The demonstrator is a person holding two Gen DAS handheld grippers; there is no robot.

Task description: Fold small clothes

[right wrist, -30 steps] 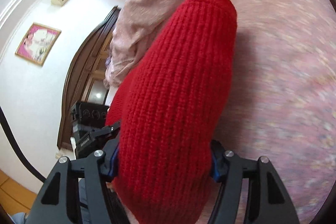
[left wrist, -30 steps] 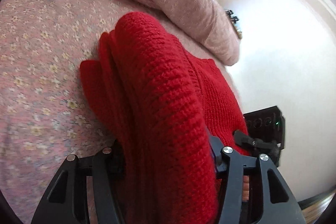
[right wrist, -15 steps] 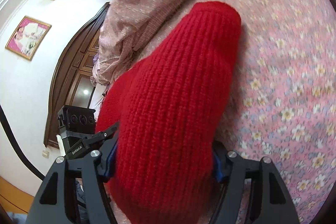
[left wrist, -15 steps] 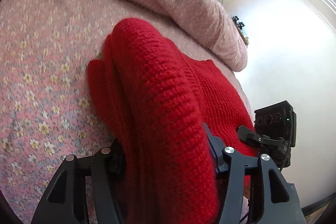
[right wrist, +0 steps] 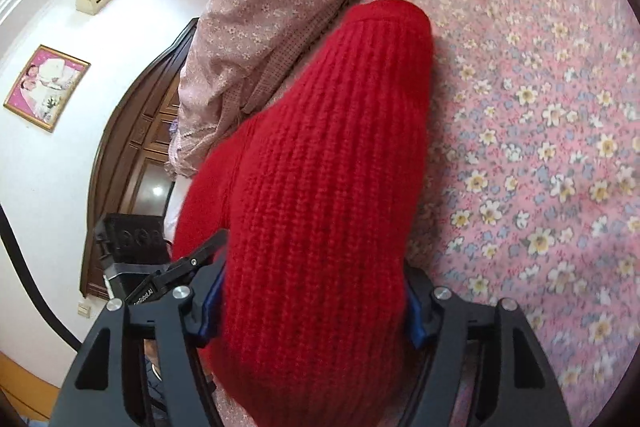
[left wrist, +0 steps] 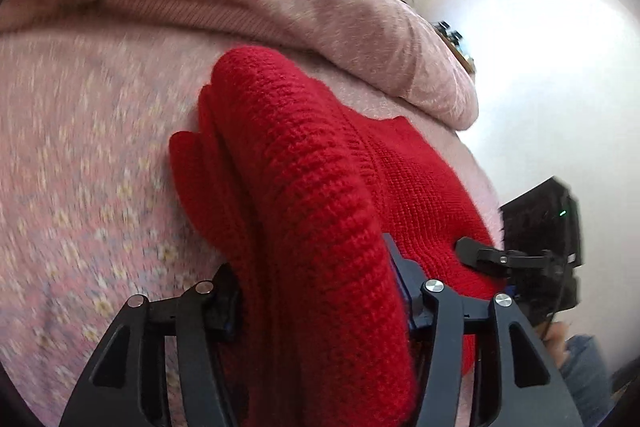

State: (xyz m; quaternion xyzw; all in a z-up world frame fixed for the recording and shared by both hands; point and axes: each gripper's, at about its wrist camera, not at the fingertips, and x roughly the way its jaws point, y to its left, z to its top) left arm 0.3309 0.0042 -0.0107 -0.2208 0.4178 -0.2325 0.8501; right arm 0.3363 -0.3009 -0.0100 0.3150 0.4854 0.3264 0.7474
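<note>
Floral bedspread (right wrist: pixel 540 147) underlies a bunched, ribbed red sweater (left wrist: pixel 320 207), clamped by both grippers' fingers (right wrist: pixel 416 311).

The left gripper (left wrist: pixel 316 291) is clamped on a thick fold of the red knit garment (left wrist: pixel 320 187), which bulges up between its two fingers. The right gripper (right wrist: pixel 312 299) pinches the same garment likewise (blue pads (right wrist: pixel 414 311) pressed into the knit), just beside the left one.
</note>
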